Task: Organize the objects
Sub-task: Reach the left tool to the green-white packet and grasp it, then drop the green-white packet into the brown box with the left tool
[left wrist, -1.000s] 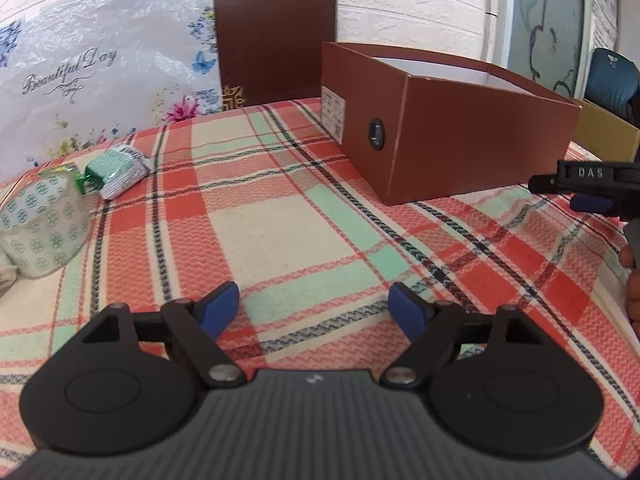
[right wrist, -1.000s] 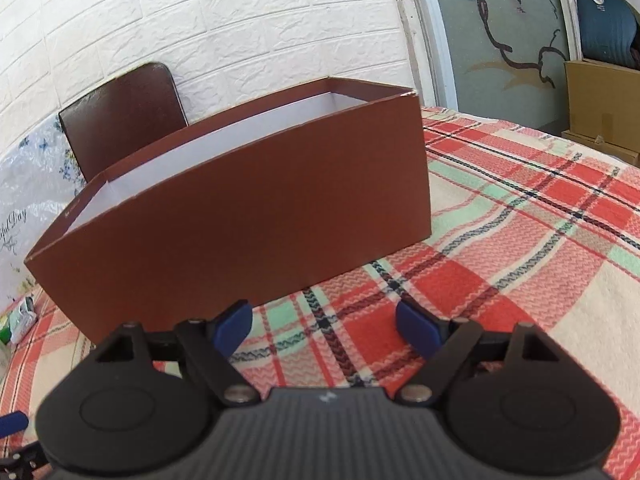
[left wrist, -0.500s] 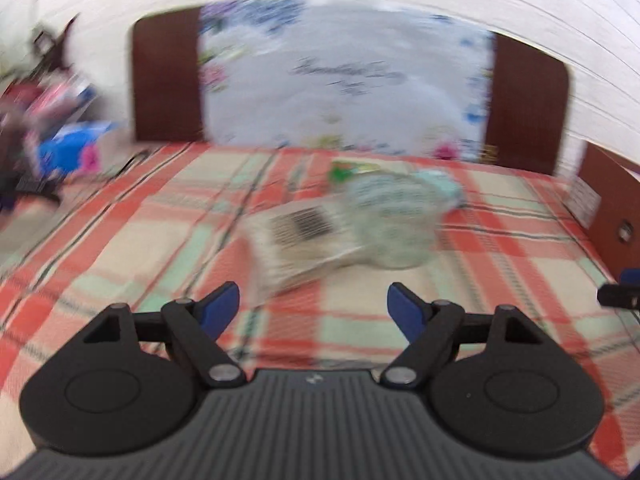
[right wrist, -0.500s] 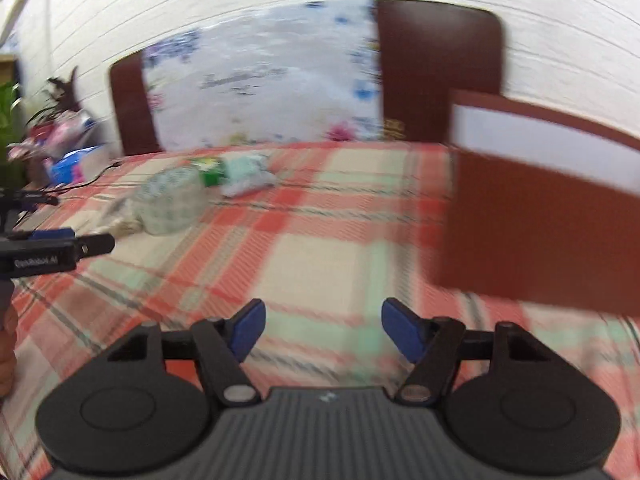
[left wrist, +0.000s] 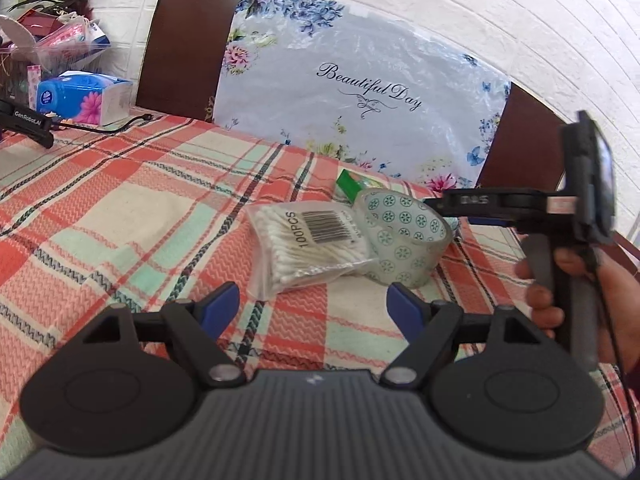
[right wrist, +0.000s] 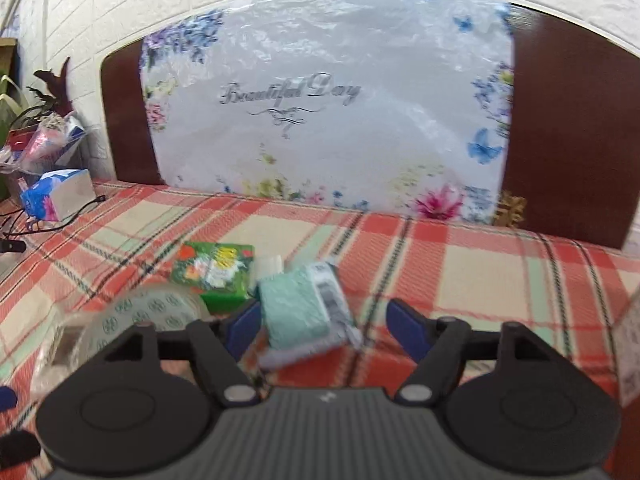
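Observation:
On the plaid tablecloth [left wrist: 120, 208] lies a clear bag of cotton swabs [left wrist: 308, 244] against a patterned tape roll [left wrist: 404, 240], with a green packet [left wrist: 350, 182] behind them. My left gripper [left wrist: 314, 308] is open just short of the swab bag, with nothing between its fingers. A hand holds my right gripper [left wrist: 444, 204] over the tape roll's far side. In the right wrist view, my right gripper [right wrist: 324, 322] has its jaws opening over a teal packet [right wrist: 300, 308]. The packet lies between the fingers and the pads do not press on it. The green packet [right wrist: 216, 268] and tape roll [right wrist: 152, 312] sit to its left.
A floral plastic bag [left wrist: 360, 92] leans on two brown chair backs [left wrist: 180, 48] at the table's far edge. A tissue box [left wrist: 84, 96], a cable and a black device [left wrist: 24, 124] stand at the far left. The brown box's corner [right wrist: 630, 360] shows at the right.
Both grippers swung left, away from the brown box to the pile of small items. The right gripper came in over the teal packet; its jaws narrowed, then widened.

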### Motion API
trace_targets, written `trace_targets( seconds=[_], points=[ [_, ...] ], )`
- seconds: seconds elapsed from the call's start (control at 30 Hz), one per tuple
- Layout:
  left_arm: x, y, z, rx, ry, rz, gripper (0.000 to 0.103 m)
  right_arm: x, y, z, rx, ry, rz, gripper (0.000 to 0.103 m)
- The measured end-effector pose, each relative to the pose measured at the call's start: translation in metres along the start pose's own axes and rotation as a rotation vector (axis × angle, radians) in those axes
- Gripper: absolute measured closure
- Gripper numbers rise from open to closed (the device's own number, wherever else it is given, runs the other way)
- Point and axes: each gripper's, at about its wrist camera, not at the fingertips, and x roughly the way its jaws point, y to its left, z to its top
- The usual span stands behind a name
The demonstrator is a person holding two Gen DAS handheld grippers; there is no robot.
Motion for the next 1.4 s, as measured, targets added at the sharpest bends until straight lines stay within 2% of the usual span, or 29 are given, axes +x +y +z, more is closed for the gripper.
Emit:
trace_targets(
  seconds=[0.07, 0.1, 0.13, 0.17, 0.37, 0.47, 0.6, 0.67, 0.7, 0.77, 0.83, 0.9, 1.03, 1.1, 1.13, 1.2, 1.23, 1.27, 1.3, 1.33, 1.4],
  points=[
    [0.002, 0.003, 0.001, -0.013, 0.006, -0.005, 0.022, 0.012, 0.007, 0.003, -0.030, -0.003, 0.003, 0.033],
    [0.002, 0.004, 0.001, -0.020, 0.008, -0.008, 0.022, 0.017, 0.008, 0.005, -0.030, -0.005, -0.014, 0.040],
    [0.003, 0.005, 0.001, -0.026, 0.011, -0.010, 0.022, 0.022, 0.006, 0.006, -0.012, 0.025, -0.022, 0.055],
    [0.003, 0.006, 0.002, -0.030, 0.013, -0.011, 0.022, 0.026, 0.003, 0.006, 0.008, 0.057, -0.025, 0.055],
    [0.004, 0.006, 0.002, -0.026, 0.018, -0.005, 0.022, 0.003, -0.020, -0.004, 0.045, 0.098, -0.074, 0.056],
    [0.006, 0.008, 0.003, -0.034, 0.036, -0.008, 0.022, -0.029, -0.032, -0.027, 0.051, 0.113, -0.072, 0.056],
    [0.010, 0.001, 0.005, 0.006, 0.093, -0.047, 0.021, -0.104, -0.043, -0.075, 0.004, 0.129, -0.048, 0.056],
    [0.005, -0.016, 0.005, 0.047, 0.136, -0.123, 0.022, -0.143, -0.051, -0.100, -0.013, 0.130, -0.060, 0.055],
    [0.000, -0.027, 0.003, 0.037, 0.161, -0.191, 0.022, -0.162, -0.055, -0.112, -0.018, 0.122, -0.072, 0.054],
    [-0.006, -0.057, 0.002, 0.022, 0.224, -0.345, 0.022, -0.196, -0.067, -0.131, 0.011, 0.092, -0.090, 0.035],
    [-0.010, -0.092, 0.000, 0.050, 0.269, -0.462, 0.022, -0.223, -0.077, -0.142, 0.065, 0.049, -0.084, 0.033],
    [-0.011, -0.129, -0.003, 0.113, 0.297, -0.532, 0.021, -0.233, -0.079, -0.149, 0.071, 0.045, -0.084, 0.033],
    [-0.004, -0.189, -0.013, 0.271, 0.343, -0.582, 0.020, -0.228, -0.073, -0.153, 0.009, 0.064, -0.102, 0.033],
    [0.005, -0.209, -0.021, 0.342, 0.360, -0.560, 0.020, -0.222, -0.071, -0.157, 0.000, 0.073, -0.088, 0.032],
    [0.014, -0.216, -0.026, 0.356, 0.396, -0.552, 0.020, -0.218, -0.071, -0.158, -0.008, 0.083, -0.090, 0.032],
    [0.030, -0.225, -0.038, 0.363, 0.490, -0.581, 0.022, -0.209, -0.074, -0.163, -0.014, 0.110, -0.094, 0.032],
    [0.037, -0.230, -0.046, 0.373, 0.538, -0.584, 0.038, -0.207, -0.076, -0.162, -0.002, 0.106, -0.082, 0.037],
    [0.035, -0.236, -0.051, 0.402, 0.517, -0.564, 0.045, -0.204, -0.079, -0.160, 0.006, 0.106, -0.067, 0.047],
    [0.030, -0.242, -0.052, 0.433, 0.507, -0.574, 0.052, -0.202, -0.080, -0.158, 0.009, 0.101, -0.063, 0.052],
    [0.025, -0.246, -0.050, 0.444, 0.509, -0.583, 0.055, -0.202, -0.079, -0.158, 0.006, 0.095, -0.075, 0.054],
    [0.008, -0.253, -0.036, 0.456, 0.451, -0.601, 0.055, -0.208, -0.076, -0.158, -0.008, 0.057, -0.113, 0.055]
  ],
)
